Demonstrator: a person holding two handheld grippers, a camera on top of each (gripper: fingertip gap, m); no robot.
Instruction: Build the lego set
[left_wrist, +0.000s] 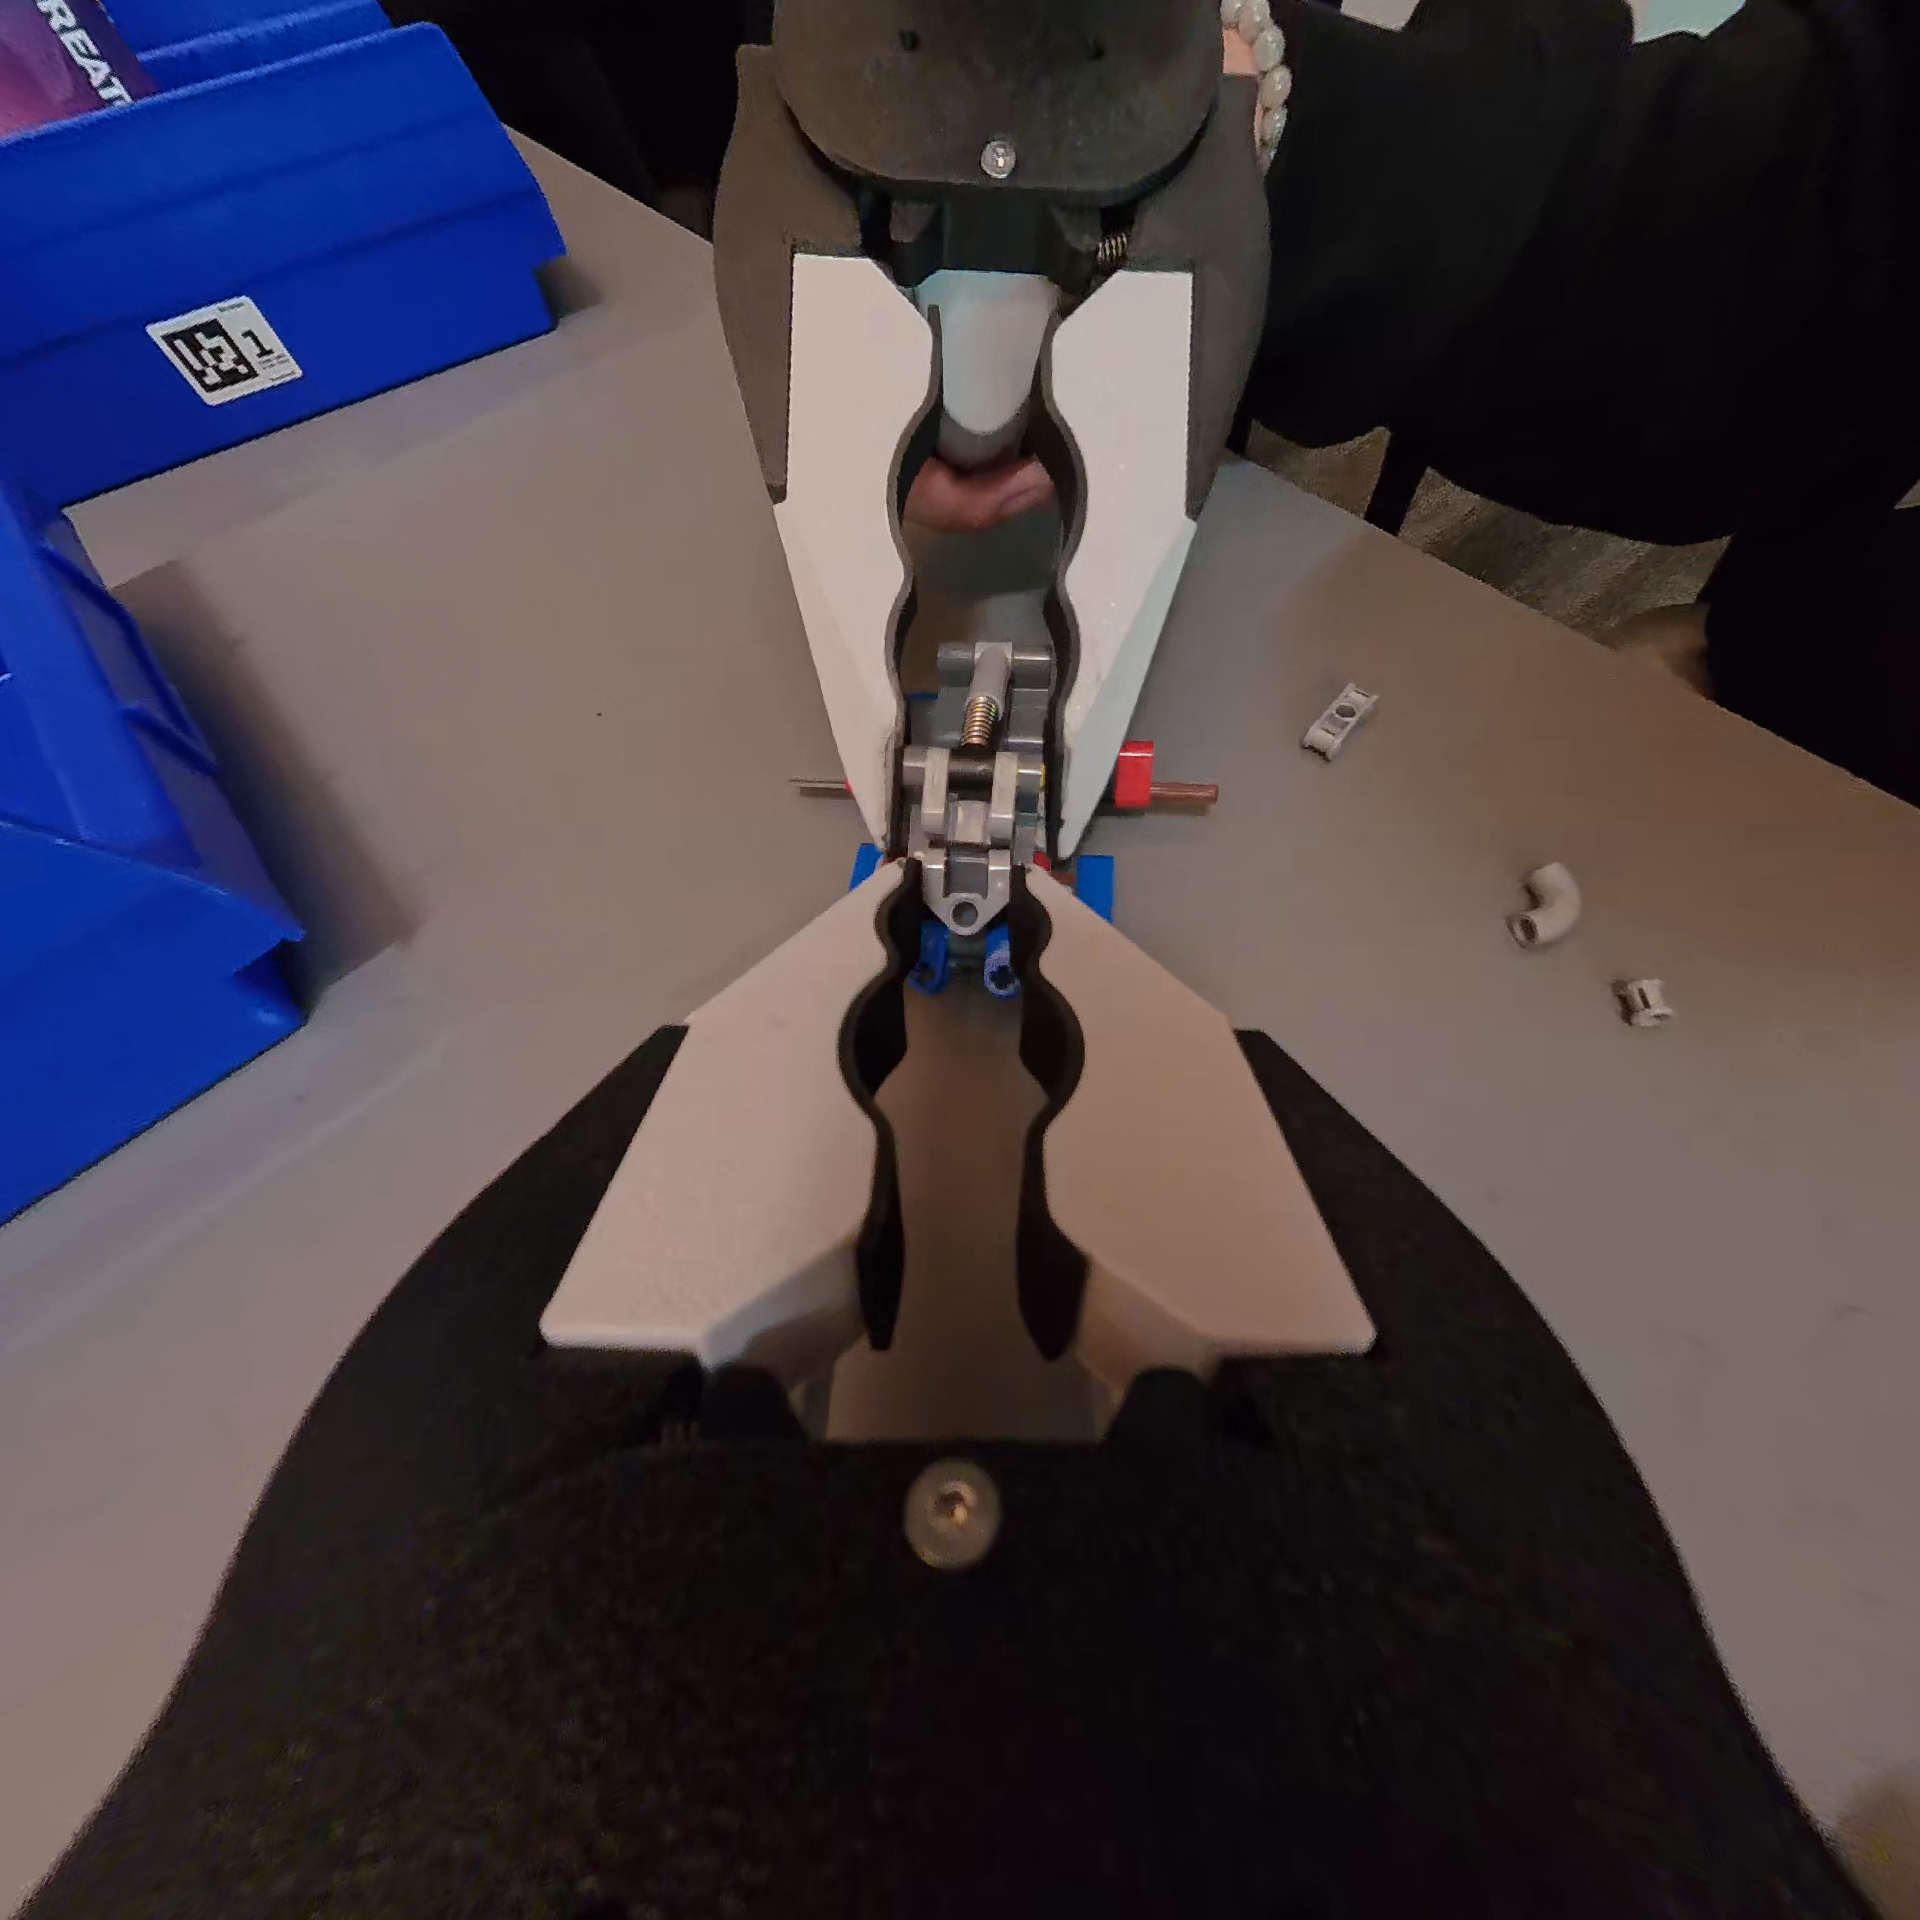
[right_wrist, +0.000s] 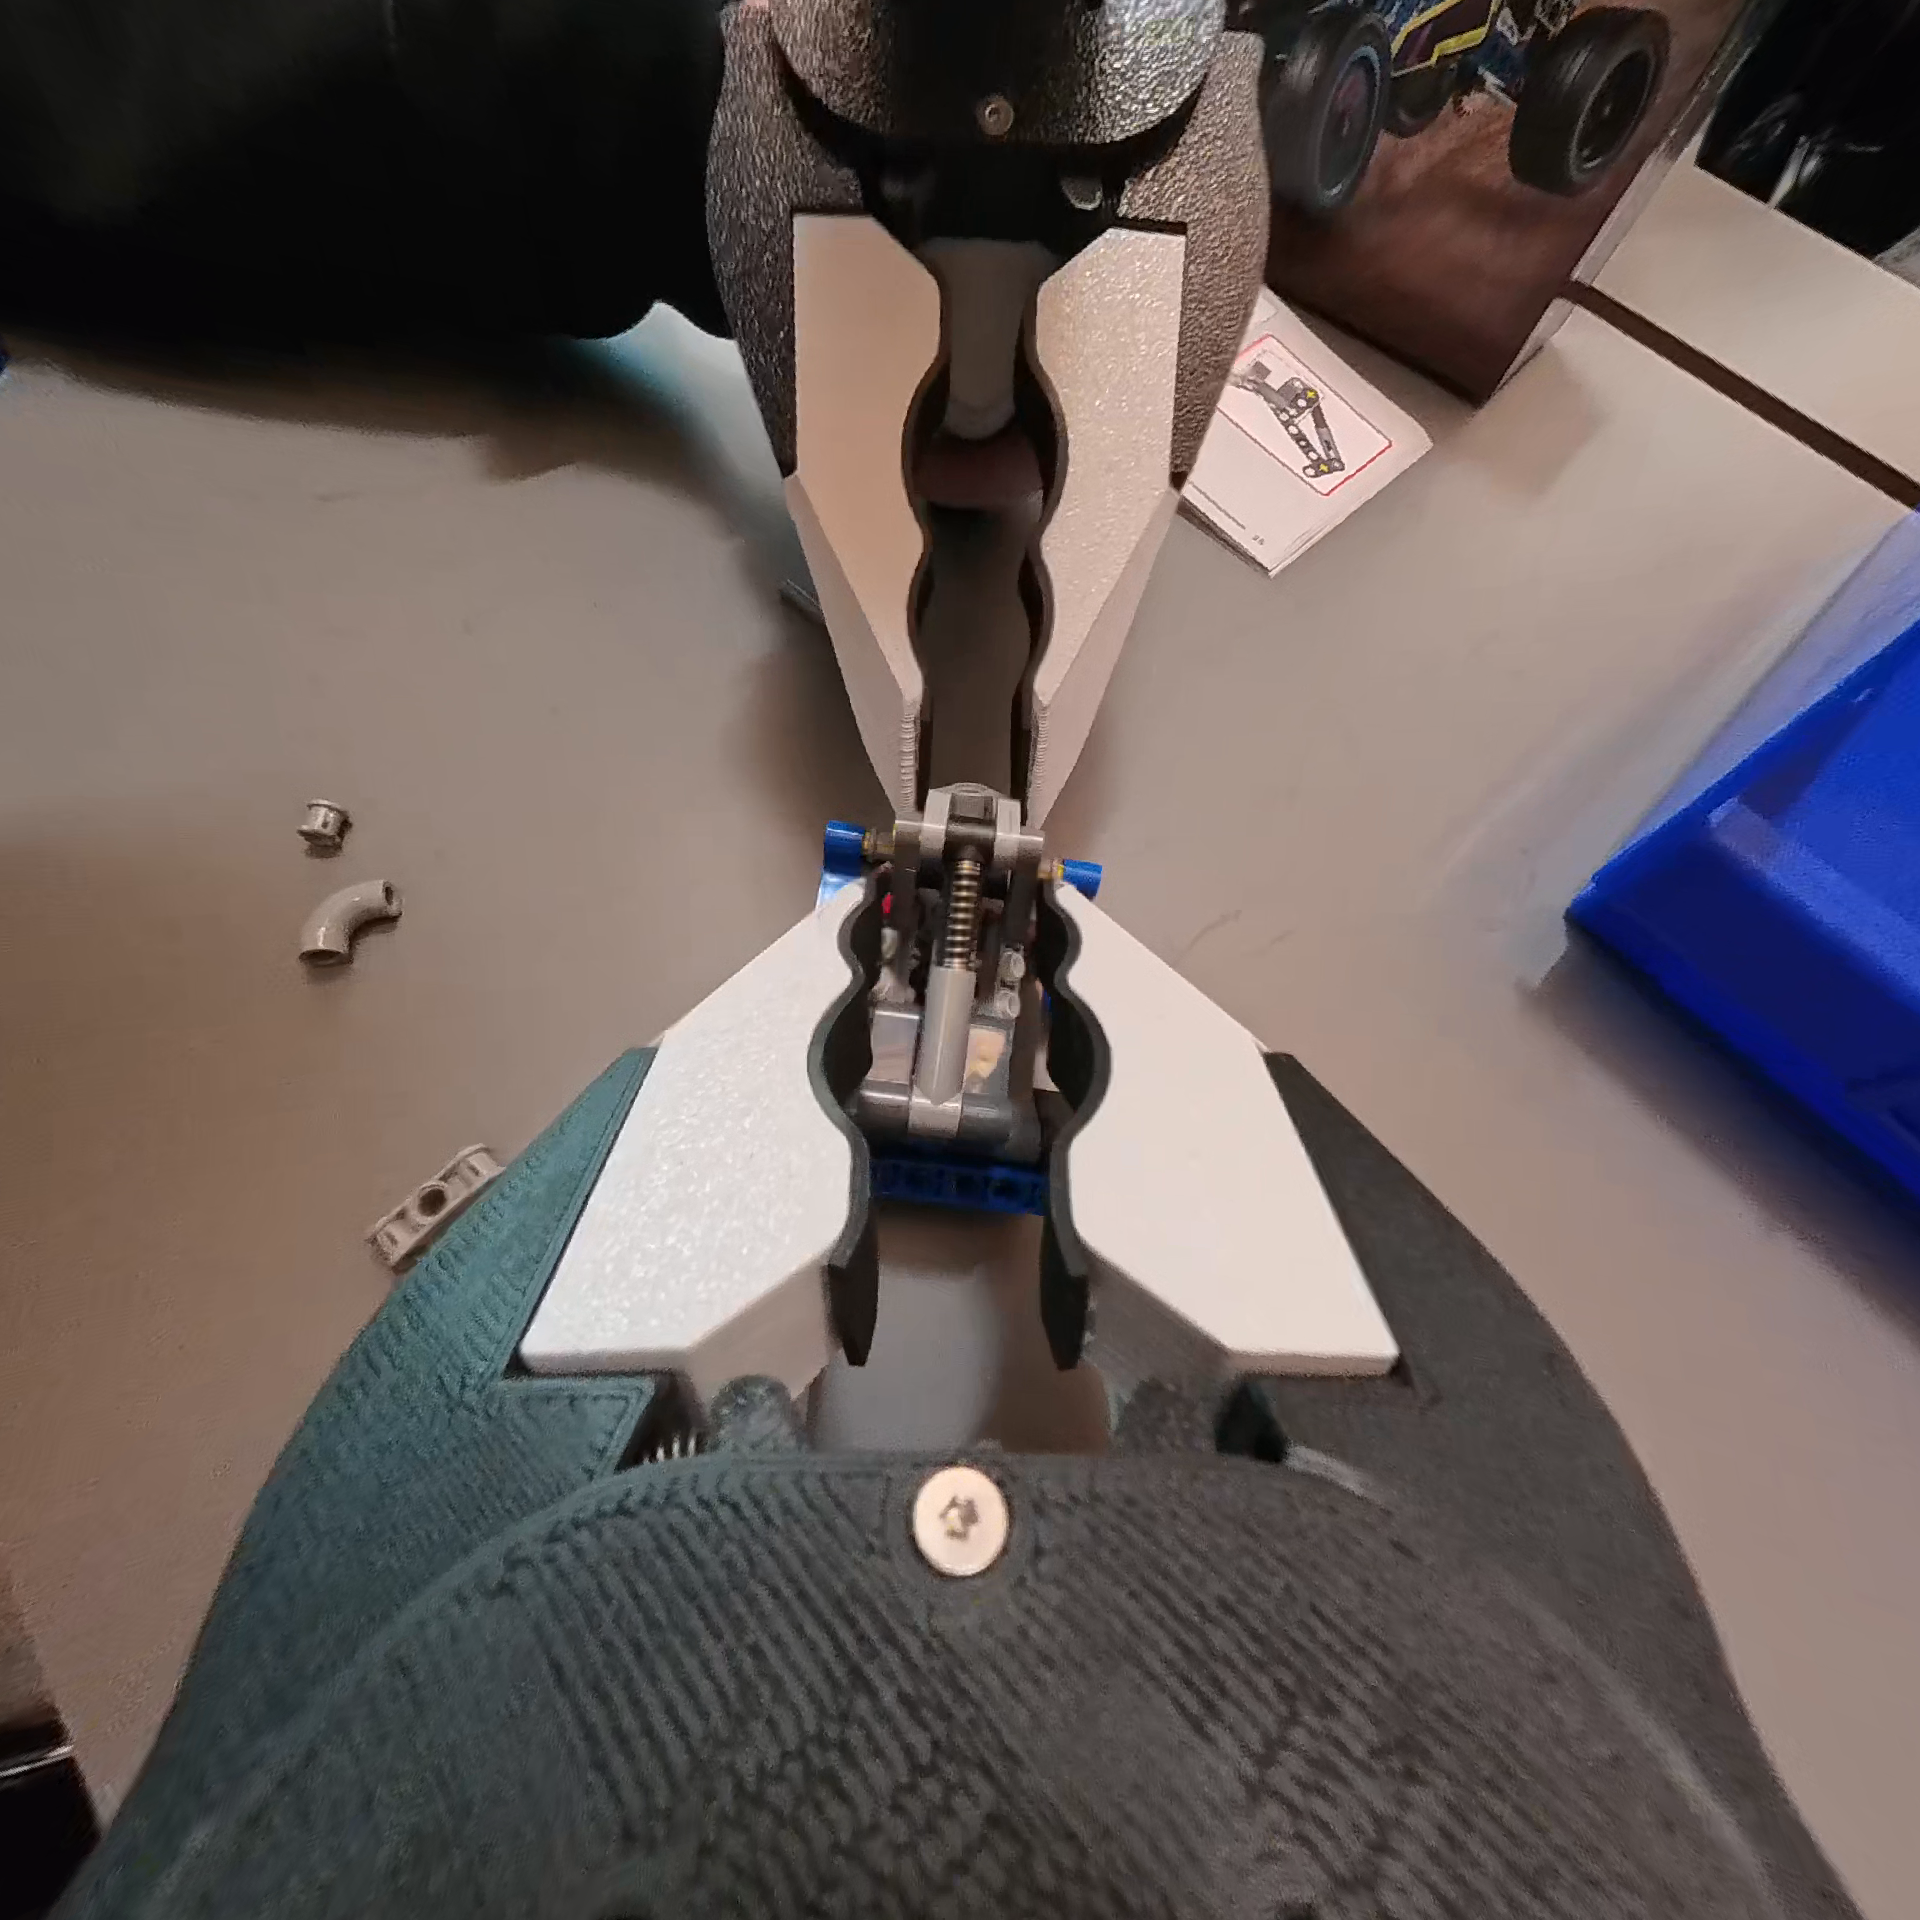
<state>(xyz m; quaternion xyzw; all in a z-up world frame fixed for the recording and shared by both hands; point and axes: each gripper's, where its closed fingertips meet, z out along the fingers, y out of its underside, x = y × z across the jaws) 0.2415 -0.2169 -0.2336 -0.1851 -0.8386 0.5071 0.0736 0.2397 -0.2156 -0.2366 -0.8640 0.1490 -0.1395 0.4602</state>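
A small toy-brick assembly (left_wrist: 971, 790) of grey parts with a metal spring strut, blue pins and a red piece sits just above the grey table (left_wrist: 520, 727). My left gripper (left_wrist: 966, 878) is shut on its grey end link (left_wrist: 966, 904). My right gripper (right_wrist: 961, 899) faces it from the other side and is shut on the assembly's body (right_wrist: 951, 1029), with the pads against both sides. The right gripper also shows at the top of the left wrist view (left_wrist: 977, 831). The left gripper also shows at the top of the right wrist view (right_wrist: 971, 810).
Blue bins (left_wrist: 260, 208) stand at the left of the left wrist view, and one (right_wrist: 1787, 883) is at the right of the right wrist view. Loose grey parts (left_wrist: 1545, 902) (right_wrist: 348, 920) lie on the table. An instruction booklet (right_wrist: 1309, 436) and a printed box (right_wrist: 1455, 156) lie beyond. A dark sleeve (left_wrist: 1558, 260) is close by.
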